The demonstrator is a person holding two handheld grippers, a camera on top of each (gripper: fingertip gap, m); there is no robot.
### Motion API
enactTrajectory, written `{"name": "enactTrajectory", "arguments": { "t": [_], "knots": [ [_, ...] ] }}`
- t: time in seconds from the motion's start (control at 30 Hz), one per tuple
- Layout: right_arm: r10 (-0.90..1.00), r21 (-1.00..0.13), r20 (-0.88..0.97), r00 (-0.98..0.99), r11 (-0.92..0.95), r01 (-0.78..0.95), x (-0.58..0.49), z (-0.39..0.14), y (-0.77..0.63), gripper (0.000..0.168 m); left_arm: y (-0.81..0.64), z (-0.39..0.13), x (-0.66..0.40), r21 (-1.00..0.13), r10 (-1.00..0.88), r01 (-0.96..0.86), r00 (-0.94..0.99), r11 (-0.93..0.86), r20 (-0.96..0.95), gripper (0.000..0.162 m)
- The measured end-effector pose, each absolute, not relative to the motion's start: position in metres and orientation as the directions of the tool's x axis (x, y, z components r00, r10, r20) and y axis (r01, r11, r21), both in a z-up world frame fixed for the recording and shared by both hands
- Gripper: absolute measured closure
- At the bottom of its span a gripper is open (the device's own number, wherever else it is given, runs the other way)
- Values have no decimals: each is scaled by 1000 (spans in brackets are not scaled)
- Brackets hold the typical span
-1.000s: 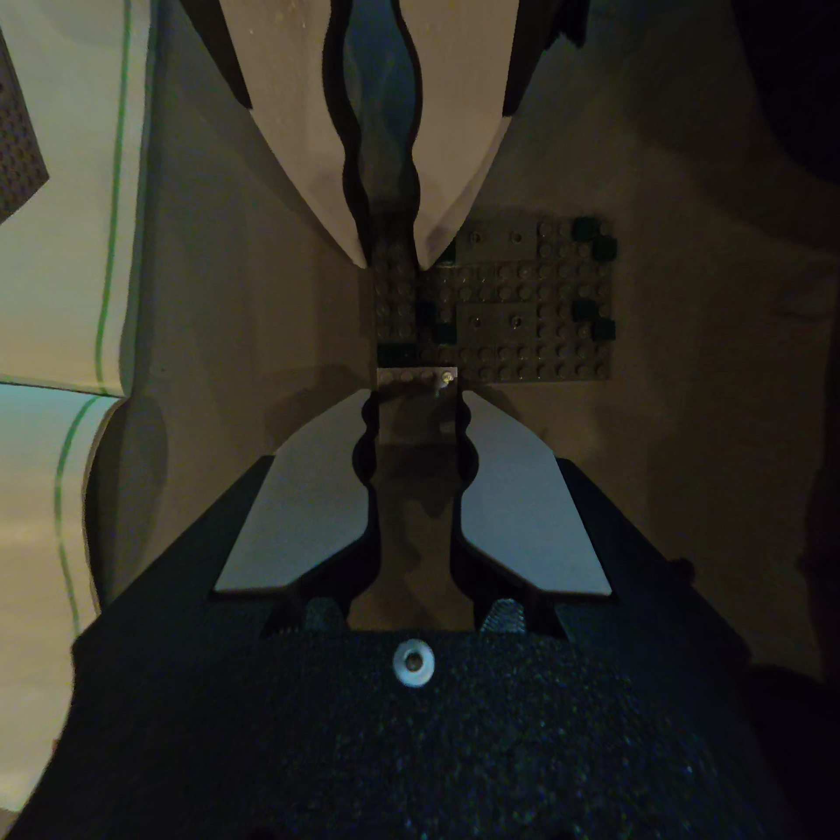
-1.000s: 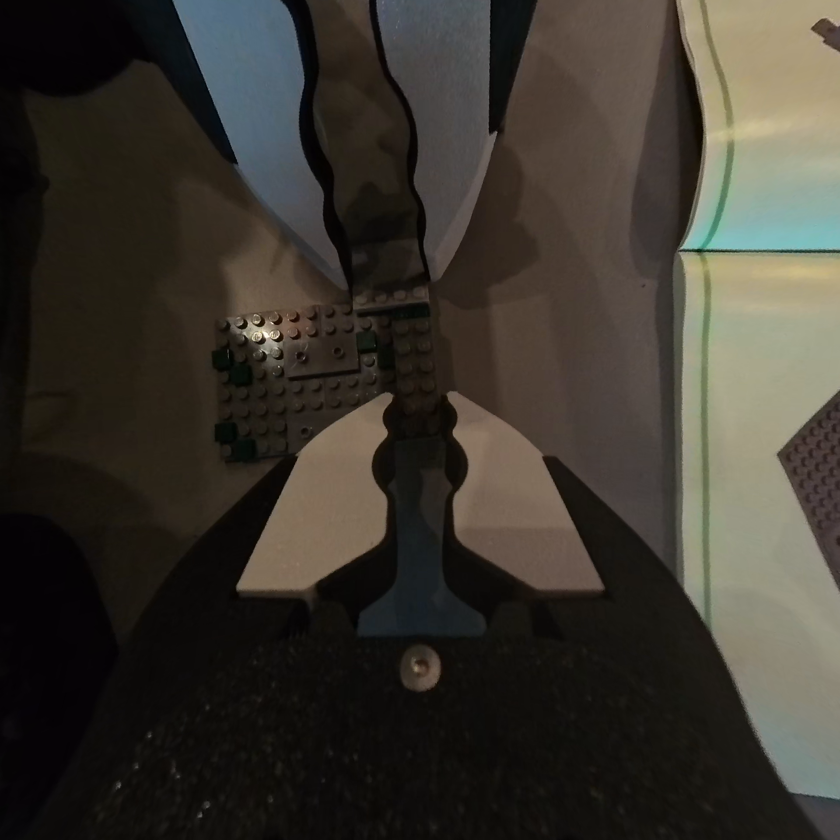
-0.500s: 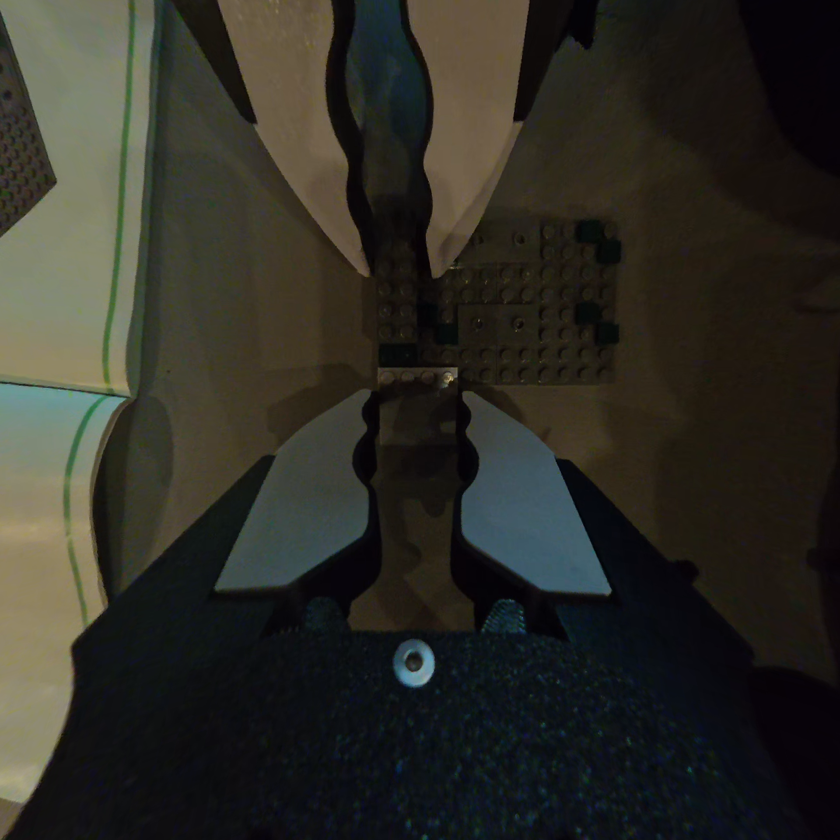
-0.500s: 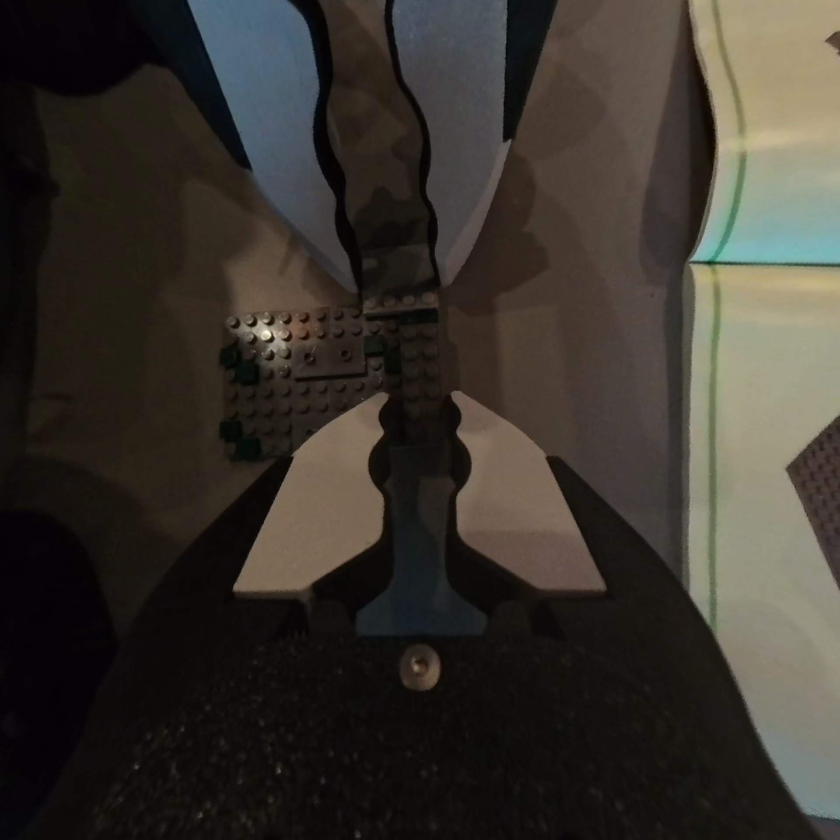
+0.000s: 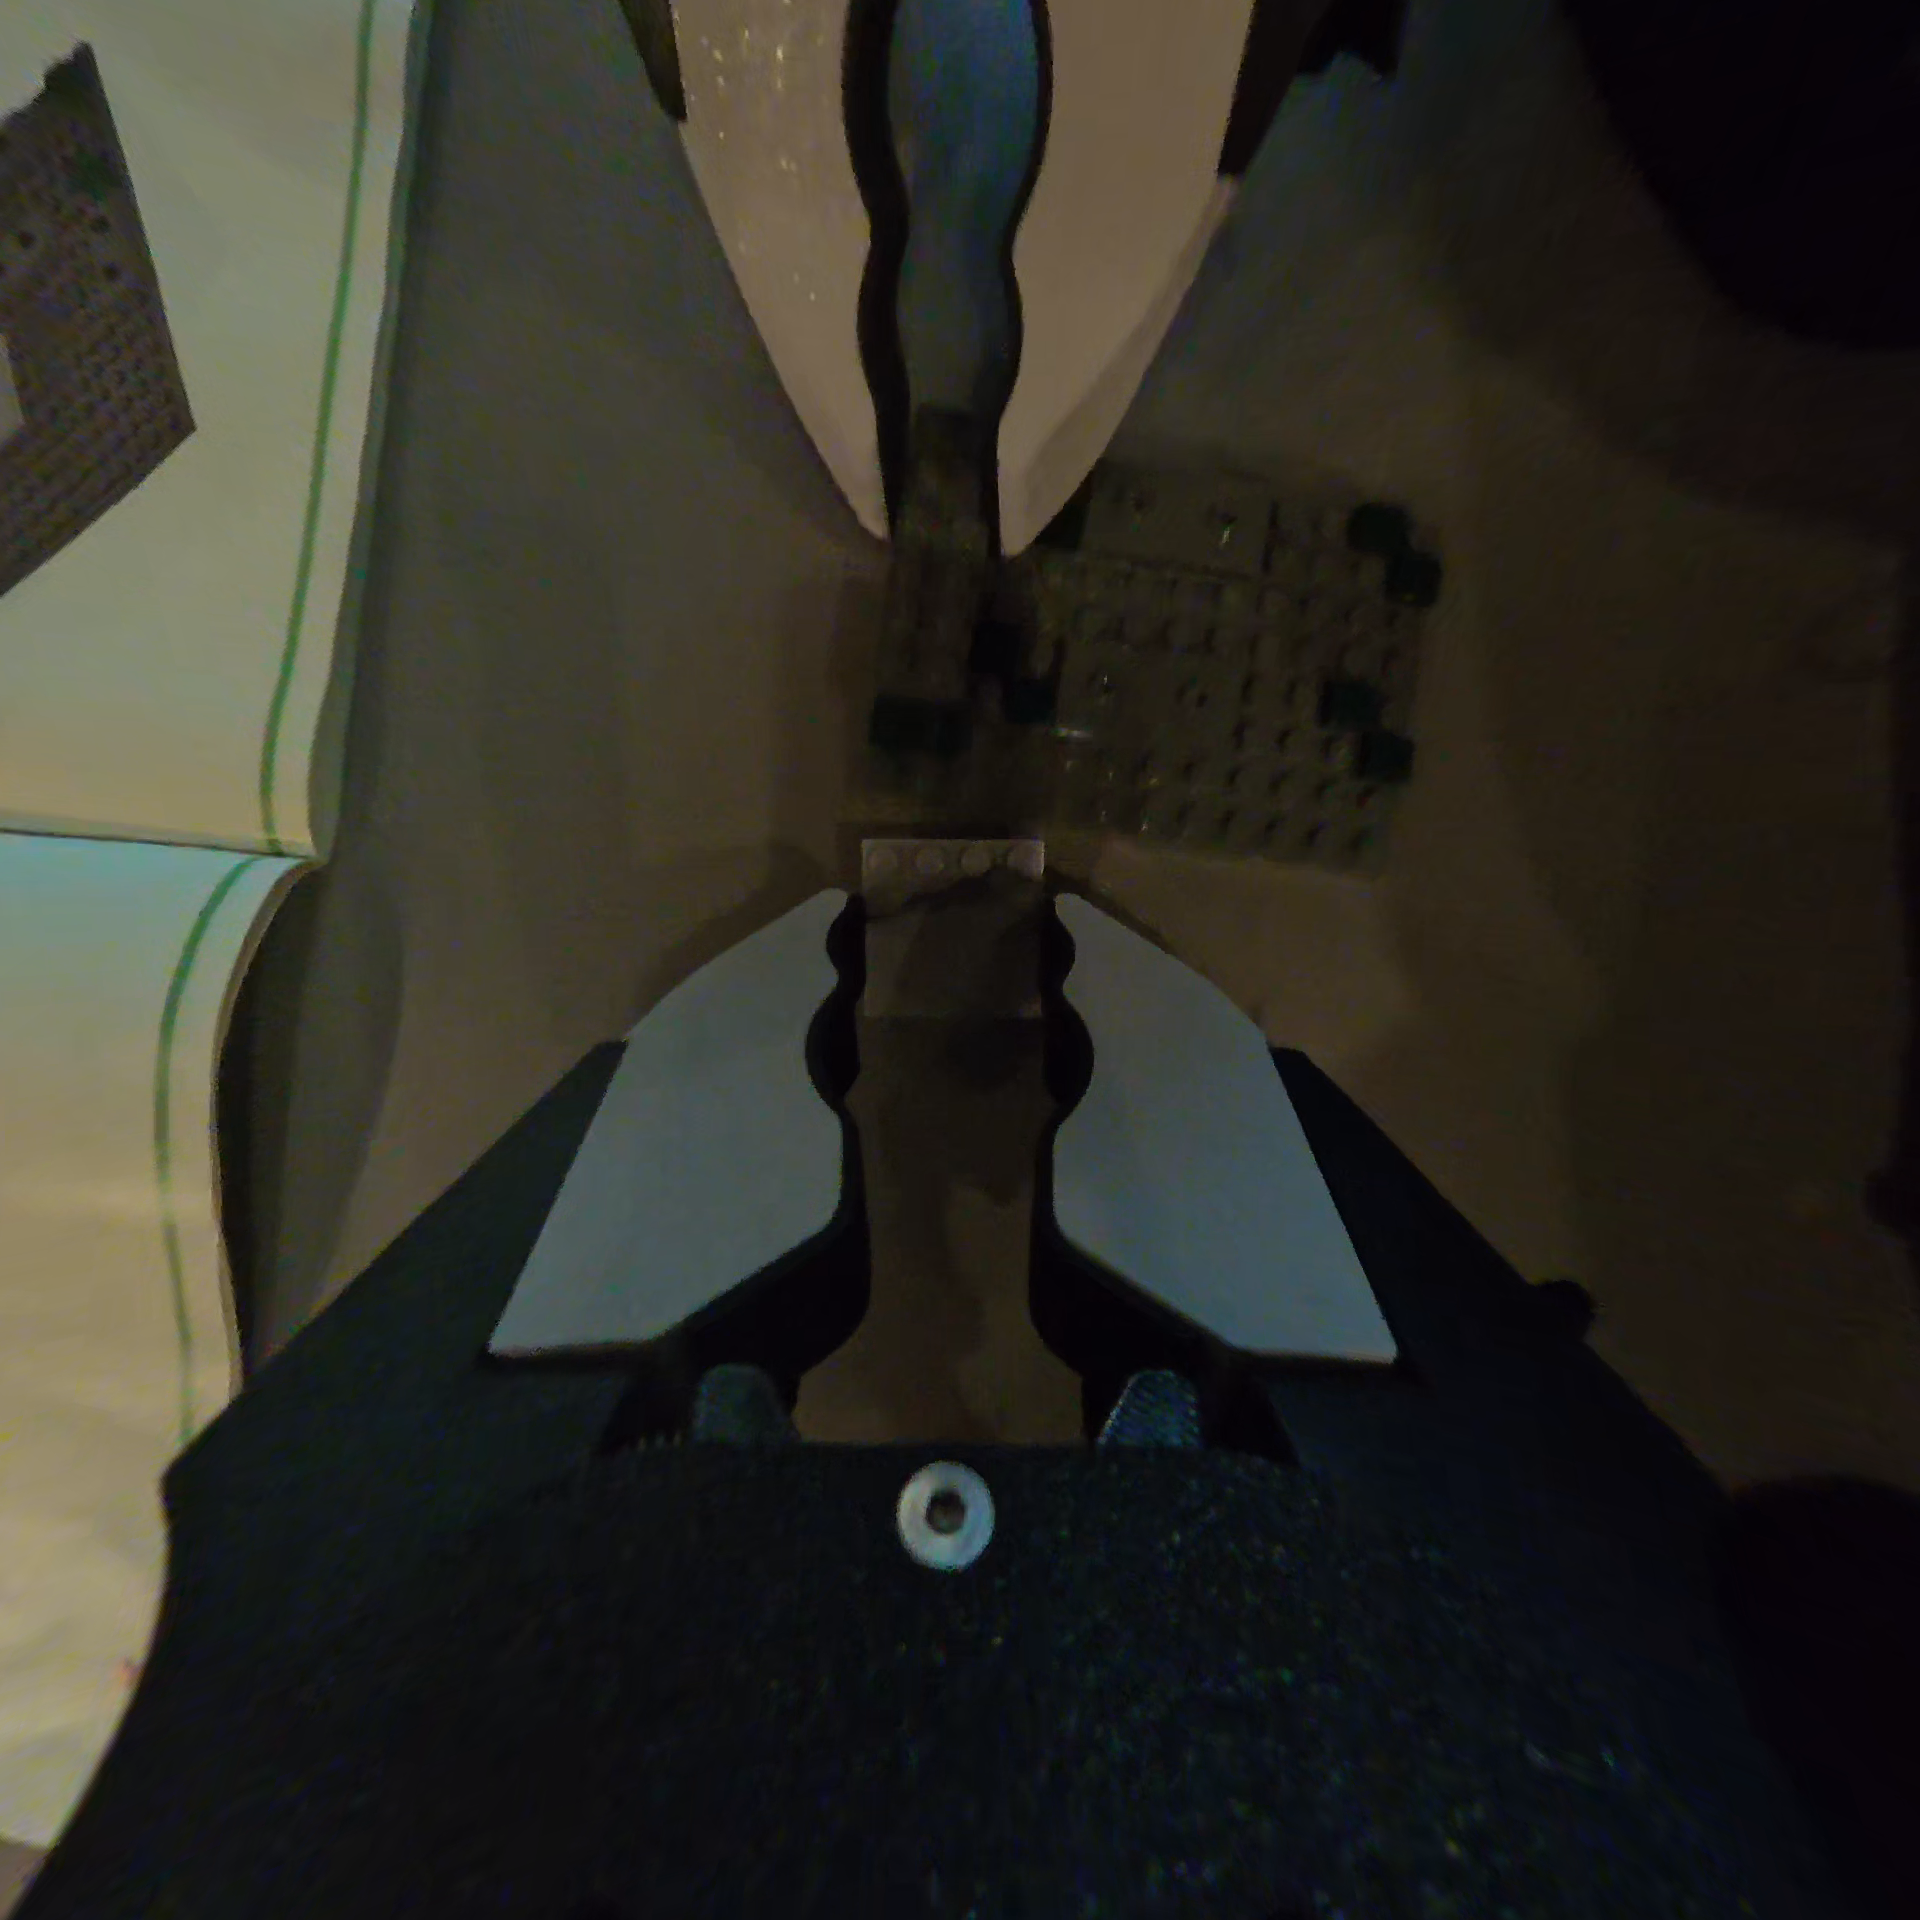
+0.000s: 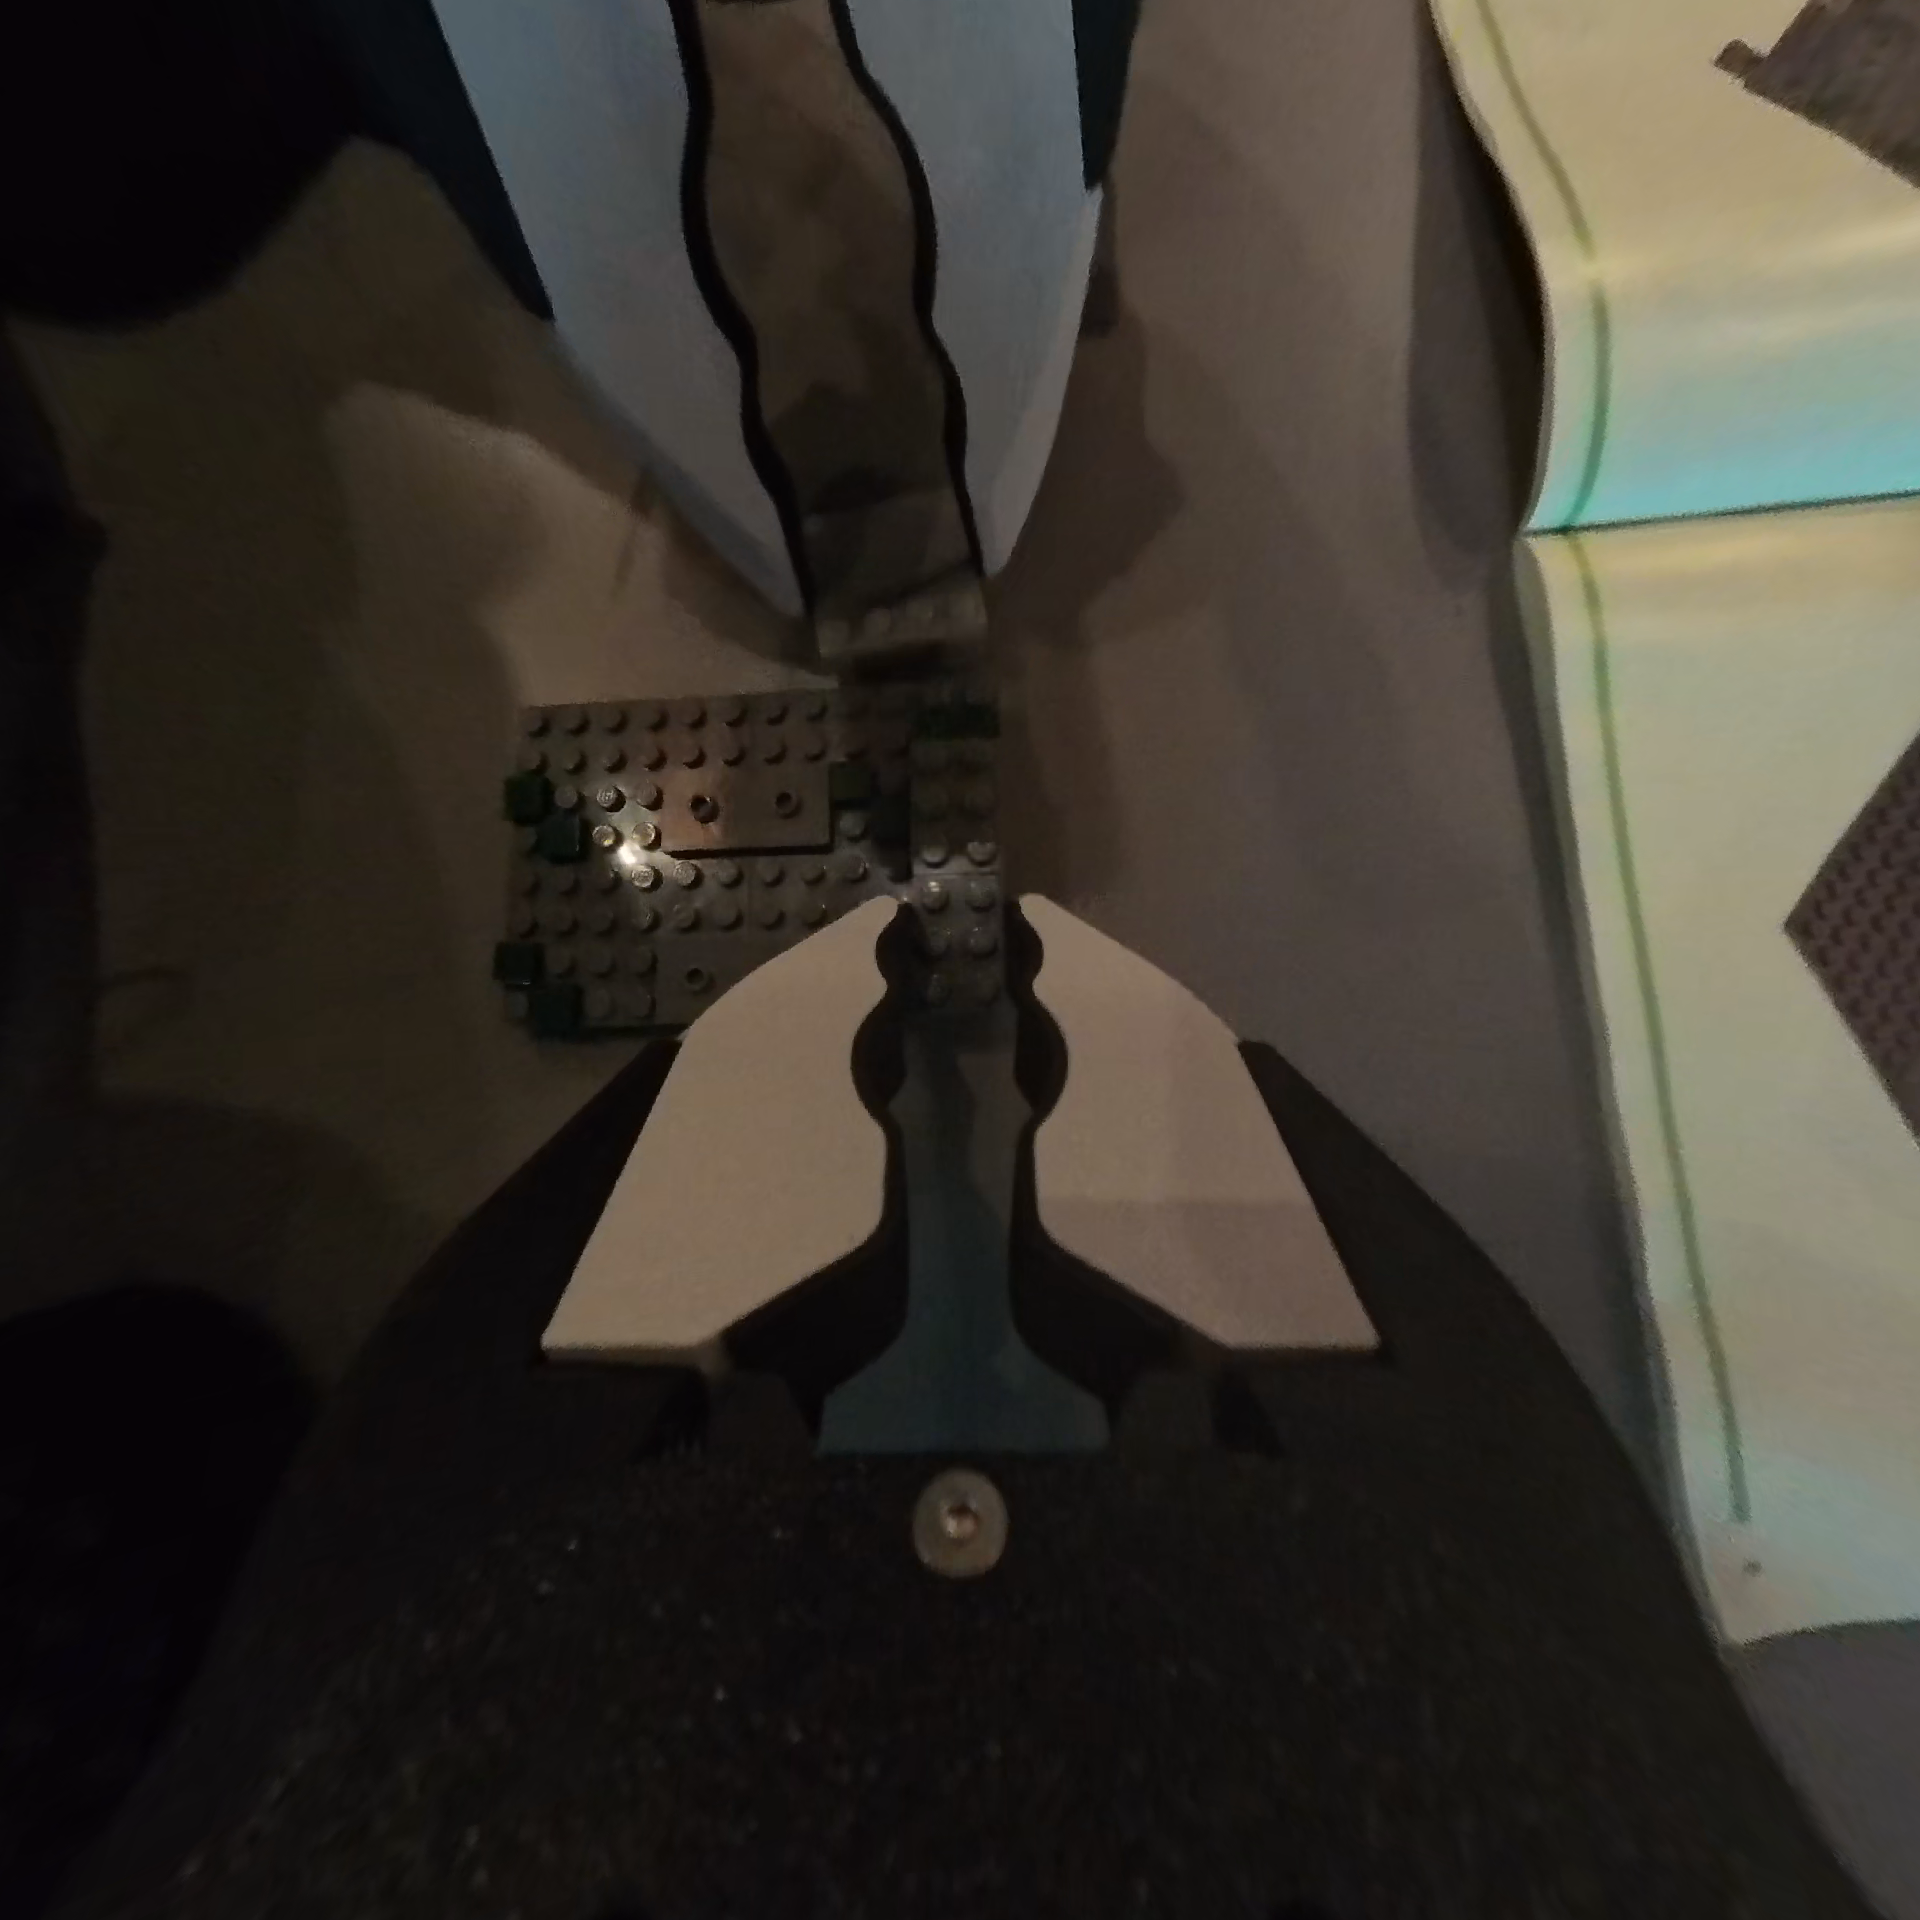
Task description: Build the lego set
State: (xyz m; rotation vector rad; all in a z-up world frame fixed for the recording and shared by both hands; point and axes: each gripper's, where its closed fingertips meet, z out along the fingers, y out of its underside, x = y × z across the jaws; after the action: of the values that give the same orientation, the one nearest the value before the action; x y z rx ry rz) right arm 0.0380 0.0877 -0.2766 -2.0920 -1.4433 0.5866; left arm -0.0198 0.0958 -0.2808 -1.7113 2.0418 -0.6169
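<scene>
Plate (image 5: 951, 871) lies crosswise between left gripper (image 5: 951, 904) jaws.

Dim scene: a plain tan bench (image 5: 623, 623) fills the background, crossed by soft overlapping shadows. An open booklet (image 5: 156, 520) with green-lined pages lies left of the left jaws.

Grippers: you have two, left gripper (image 5: 951, 899) and right gripper (image 6: 956, 914)
Grey baseplate (image 6: 665, 894): one
Light grey strip (image 5: 951, 862): one
Dark green studs (image 5: 1392, 556): perhaps eight
Instruction booklet (image 5: 187, 520): one
</scene>
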Motion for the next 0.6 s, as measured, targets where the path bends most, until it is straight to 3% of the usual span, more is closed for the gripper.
{"name": "enactTrajectory", "arguments": {
  "t": [0.33,0.47,0.6],
  "knots": [
    [937,-635,-64,342,-303,711,44,-272,79,152,96,-285,-19,-583,-977,-791,-214,186,-20,130],
    [935,-640,-62,350,-306,705,45,-270,78,152,93,-283,-20,-597,-976,-782,-218,177,-3,121],
    [934,-668,-32,355,-284,688,45,-261,79,152,89,-263,-20,-681,-982,-728,-176,86,64,119]
  ]
}}
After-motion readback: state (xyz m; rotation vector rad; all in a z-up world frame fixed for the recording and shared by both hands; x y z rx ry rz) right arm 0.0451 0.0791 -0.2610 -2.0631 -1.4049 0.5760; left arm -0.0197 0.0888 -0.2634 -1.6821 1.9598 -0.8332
